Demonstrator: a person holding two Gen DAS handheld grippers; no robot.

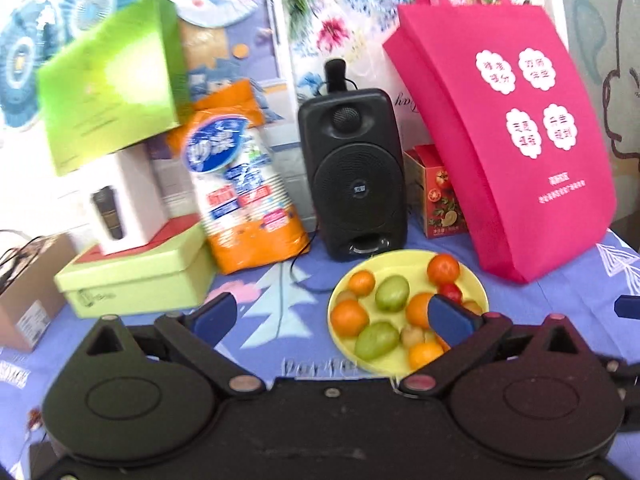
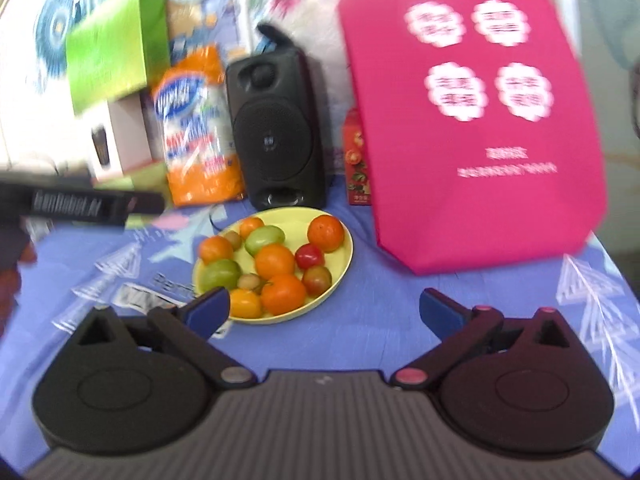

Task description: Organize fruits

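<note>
1. All the fruits I can see sit on the yellow plate, on the blue cloth at 12 o'clock of the left gripper.
2. Both tools spread wide, holding nothing; right gripper has the plate at 11 o'clock.
3. This fits either fruit gathered already or awaiting sorting; I can't tell which.

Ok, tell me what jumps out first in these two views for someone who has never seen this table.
The yellow plate heaped with orange, green and red fruit sits mid-table on the blue cloth. Behind it to the right leans a big pink tote bag, with a black speaker standing directly behind the plate. Both tongs, left and right, hang open in front of the plate, holding nothing.
</note>
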